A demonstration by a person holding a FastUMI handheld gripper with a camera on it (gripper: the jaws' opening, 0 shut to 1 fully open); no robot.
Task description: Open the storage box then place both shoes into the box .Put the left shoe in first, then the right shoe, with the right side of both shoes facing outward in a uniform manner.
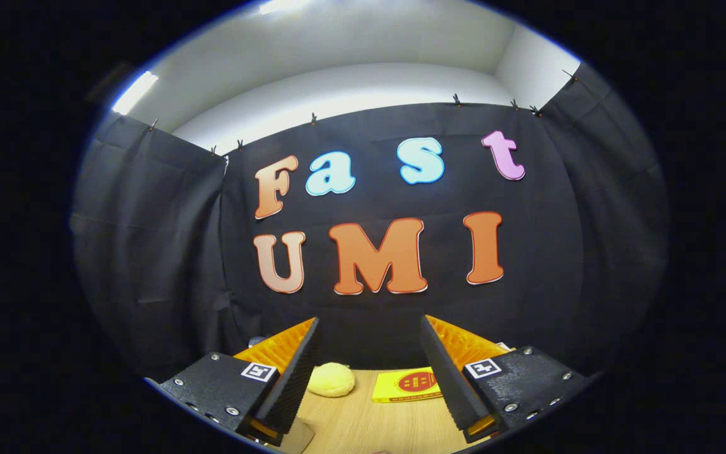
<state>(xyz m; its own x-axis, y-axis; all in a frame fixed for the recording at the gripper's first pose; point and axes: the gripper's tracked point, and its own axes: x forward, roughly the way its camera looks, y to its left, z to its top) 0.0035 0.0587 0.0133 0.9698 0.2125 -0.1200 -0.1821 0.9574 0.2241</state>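
Fingers (pixel 368 372) stand spread on nothing, aimed high at the booth wall, so you cannot yet see box or shoes; expect a light, stiff lid best gripped at its edge.

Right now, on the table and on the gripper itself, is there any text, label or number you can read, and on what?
Nothing legible.
Yellow flat packet on the table: red round emblem and print, too small and blurred to read.
Gripper, open with nothing held: a black-and-white marker square on each finger, a pattern and no words.
Yellow soft lump: no text.
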